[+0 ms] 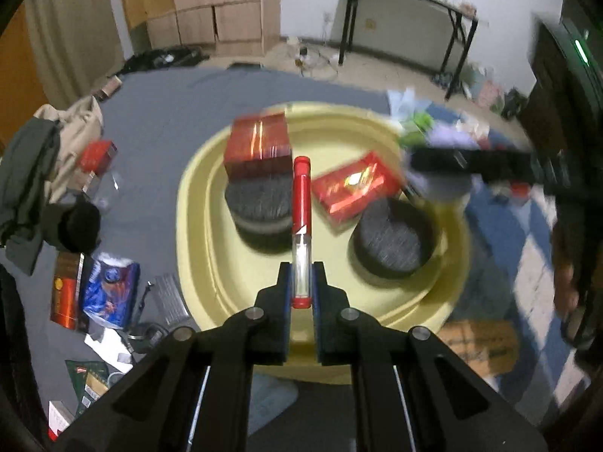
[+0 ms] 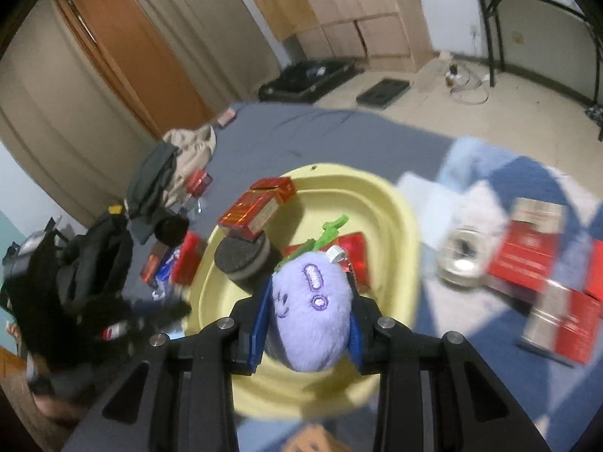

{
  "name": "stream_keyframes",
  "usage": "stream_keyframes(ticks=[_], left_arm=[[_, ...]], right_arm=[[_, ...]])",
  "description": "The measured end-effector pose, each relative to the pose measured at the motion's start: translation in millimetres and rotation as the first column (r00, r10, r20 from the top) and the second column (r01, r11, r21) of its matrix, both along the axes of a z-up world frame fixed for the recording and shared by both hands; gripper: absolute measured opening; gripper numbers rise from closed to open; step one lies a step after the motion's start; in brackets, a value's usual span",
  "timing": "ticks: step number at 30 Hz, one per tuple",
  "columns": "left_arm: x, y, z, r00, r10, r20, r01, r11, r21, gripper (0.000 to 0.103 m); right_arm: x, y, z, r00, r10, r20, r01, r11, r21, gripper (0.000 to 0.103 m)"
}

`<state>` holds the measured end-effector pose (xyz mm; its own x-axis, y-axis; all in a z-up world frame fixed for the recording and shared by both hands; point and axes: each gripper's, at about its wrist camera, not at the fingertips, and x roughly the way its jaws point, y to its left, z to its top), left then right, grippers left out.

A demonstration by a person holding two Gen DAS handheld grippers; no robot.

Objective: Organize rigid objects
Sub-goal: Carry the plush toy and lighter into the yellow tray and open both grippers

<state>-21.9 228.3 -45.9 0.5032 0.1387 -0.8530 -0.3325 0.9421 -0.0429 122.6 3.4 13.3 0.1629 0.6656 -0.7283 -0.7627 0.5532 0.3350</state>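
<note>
The left gripper (image 1: 301, 282) is squeezed tight on a thin tube (image 1: 301, 226). The tube is red at the far end, see-through in the middle, with a red tip at the near end. It sticks out straight ahead, up in the air over the yellow tub (image 1: 196, 233).

The right gripper (image 2: 307, 316) is squeezed on a fluffy purple toy (image 2: 311, 309). The toy has a stitched face and green leaves (image 2: 328, 231) on top. It is held over the near side of the yellow tub (image 2: 399, 233).

Inside the tub sit two round black things (image 1: 260, 207) with grey tops. A shiny red box (image 1: 258, 143) lies on top of the left one. Another red box (image 1: 354, 188) leans on the right one (image 1: 392, 241).

The tub sits on a grey sheet (image 1: 158, 120). To its left lie small packs and clothes. To its right are more red boxes (image 2: 527, 252) and a clear jar (image 2: 463, 260) on a blue and white cloth (image 2: 527, 173).

Far back stand a wood cupboard (image 1: 218, 3) and a black-legged table (image 1: 407, 11).
</note>
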Motion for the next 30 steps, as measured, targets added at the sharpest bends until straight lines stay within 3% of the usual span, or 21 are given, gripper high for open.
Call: stream_keyframes(ticks=[2, 8, 14, 18, 21, 22, 23, 24, 25, 26, 28, 30], left_arm=[[3.8, -2.1, -16.4, 0.999, -0.025, -0.043, 0.025, 1.0, -0.006, 0.011], [13.0, 5.7, -31.0, 0.998, -0.029, -0.049, 0.026, 0.998, -0.054, 0.011], [15.9, 9.0, -45.6, 0.997, -0.015, -0.08, 0.009, 0.997, -0.081, 0.011], [14.8, 7.7, -47.1, 0.997, 0.001, -0.072, -0.008, 0.996, -0.088, 0.011], [14.2, 4.1, -40.4, 0.997, 0.002, -0.071, -0.007, 0.997, -0.079, 0.014], [12.7, 2.1, -36.1, 0.998, -0.003, -0.068, -0.002, 0.997, -0.072, 0.028], [10.0, 1.3, -30.9, 0.998, 0.0, -0.058, -0.004, 0.998, -0.067, 0.054], [6.7, 1.0, -25.1, 0.999, 0.015, -0.043, -0.018, 0.998, -0.062, 0.07], [2.3, 1.2, -16.7, 0.999, 0.038, -0.016, -0.039, 0.998, -0.058, 0.093], [-2.1, 0.3, -6.7, 0.998, 0.052, 0.028, -0.05, 0.997, -0.055, 0.101], [-5.7, -5.2, 10.3, 0.995, 0.047, 0.085, -0.044, 0.998, -0.035, 0.103], [-4.5, -12.4, 21.6, 0.993, 0.042, 0.111, -0.036, 0.998, -0.052, 0.103]], right_arm=[[9.0, 24.1, -12.0, 1.0, -0.006, -0.028, 0.005, 0.999, -0.034, 0.034], [24.1, 72.5, -35.3, 1.0, -0.013, -0.018, 0.011, 0.993, -0.116, 0.034], [31.1, 84.5, -49.3, 0.999, -0.044, -0.019, 0.042, 0.991, -0.125, 0.034], [28.2, 81.9, -55.8, 0.998, -0.061, -0.013, 0.059, 0.992, -0.11, 0.04], [26.5, 69.5, -53.8, 0.996, -0.086, -0.034, 0.084, 0.994, -0.069, 0.059], [24.4, 63.5, -50.5, 0.995, -0.094, -0.035, 0.093, 0.994, -0.051, 0.065], [22.1, 57.5, -46.7, 0.995, -0.097, -0.037, 0.096, 0.995, -0.033, 0.067], [19.6, 50.6, -41.9, 0.994, -0.101, -0.035, 0.101, 0.995, -0.014, 0.071], [16.3, 38.9, -33.7, 0.993, -0.118, -0.025, 0.119, 0.993, 0.01, 0.081], [13.3, 28.5, -28.3, 0.991, -0.131, -0.015, 0.131, 0.991, 0.029, 0.091], [7.5, -0.2, -11.6, 0.987, -0.161, 0.01, 0.159, 0.984, 0.082, 0.099], [2.1, -38.3, 3.9, 0.978, -0.203, 0.035, 0.198, 0.973, 0.117, 0.099]])
